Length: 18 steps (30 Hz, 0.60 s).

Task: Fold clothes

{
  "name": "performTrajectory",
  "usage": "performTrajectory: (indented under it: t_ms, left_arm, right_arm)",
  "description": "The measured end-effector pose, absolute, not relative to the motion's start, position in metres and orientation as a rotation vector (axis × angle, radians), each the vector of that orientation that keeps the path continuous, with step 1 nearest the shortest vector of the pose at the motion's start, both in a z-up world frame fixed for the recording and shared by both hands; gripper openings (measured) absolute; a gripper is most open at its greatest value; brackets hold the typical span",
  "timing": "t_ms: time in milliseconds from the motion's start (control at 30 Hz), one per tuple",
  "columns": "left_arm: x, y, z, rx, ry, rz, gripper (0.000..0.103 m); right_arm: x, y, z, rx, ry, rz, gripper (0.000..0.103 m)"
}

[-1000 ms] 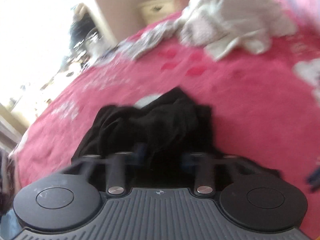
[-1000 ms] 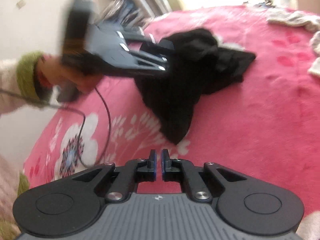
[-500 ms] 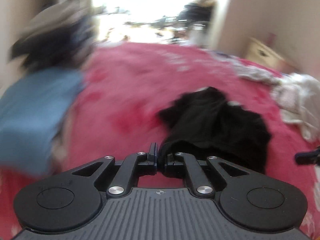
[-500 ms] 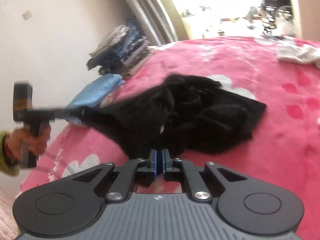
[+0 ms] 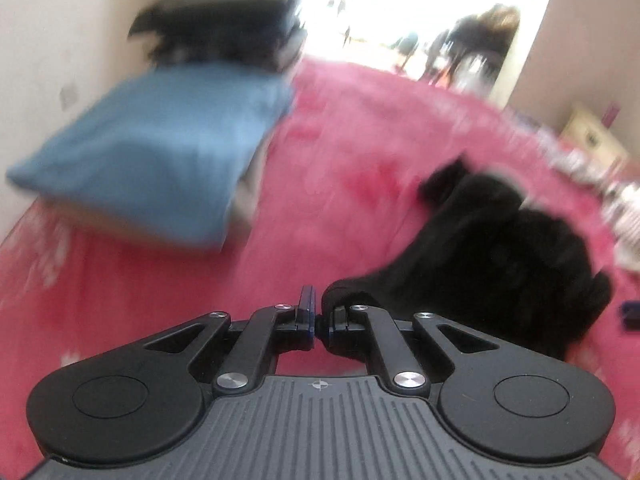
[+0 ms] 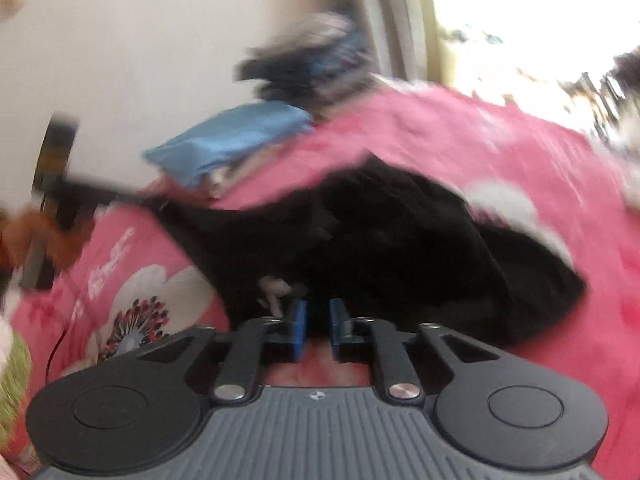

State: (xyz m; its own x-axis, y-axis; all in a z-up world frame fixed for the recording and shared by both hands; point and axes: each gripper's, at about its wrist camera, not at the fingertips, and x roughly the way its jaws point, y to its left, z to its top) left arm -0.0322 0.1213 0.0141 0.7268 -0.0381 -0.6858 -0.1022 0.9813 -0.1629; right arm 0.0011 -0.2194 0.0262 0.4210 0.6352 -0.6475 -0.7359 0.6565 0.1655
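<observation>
A crumpled black garment [image 5: 500,264] lies on the pink bedspread [image 5: 340,184]. My left gripper [image 5: 318,316] is shut on one edge of it, the cloth bunched over the right finger and trailing off to the right. In the right wrist view this gripper [image 6: 140,198] is a blur at the far left in a person's hand [image 6: 32,236], with the black garment [image 6: 400,240] stretched towards it. My right gripper [image 6: 318,320] sits low at the garment's near edge. Its jaws are opening, black cloth lies just beyond the blue pads, and they press on nothing.
A folded blue garment [image 5: 160,160] lies at the bed's left side, with a pile of dark folded clothes [image 5: 224,32] behind it by the wall. Pale clothes [image 5: 624,220] lie at the far right and a cream nightstand [image 5: 592,140] stands beyond. A green sleeve [image 6: 12,380] shows low left.
My left gripper swung left and rolled, drawing the garment's edge out with it. My right gripper moved in to the garment's near edge and its jaws parted.
</observation>
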Motion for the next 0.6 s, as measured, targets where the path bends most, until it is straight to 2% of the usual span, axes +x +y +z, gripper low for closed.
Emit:
performTrajectory:
  t_ms: [33,67,267,400,467,600]
  left_arm:
    - [-0.031,0.118,0.025,-0.195,0.721,0.017,0.004]
    - [-0.029,0.113,0.034,-0.195,0.689,-0.002,0.004]
    - [-0.031,0.091,0.068,-0.198,0.552,-0.105,0.004]
    - [-0.034,0.085,0.073,-0.165,0.527,-0.156,0.004]
    - [-0.036,0.083,0.073,-0.143,0.521,-0.169,0.004]
    - [-0.039,0.081,0.072,-0.126,0.507,-0.175,0.004]
  right_arm:
    - [0.000,-0.209,0.031,-0.177,0.707,0.892,0.039]
    - [0.000,-0.198,0.035,-0.180,0.673,0.920,0.043]
    - [0.009,-0.152,0.045,-0.258,0.510,1.009,0.049]
    - [0.037,-0.149,0.060,-0.376,0.396,1.052,0.054]
    - [0.055,-0.143,0.066,-0.422,0.399,1.084,0.058]
    - [0.084,-0.127,0.075,-0.343,0.508,1.271,0.058]
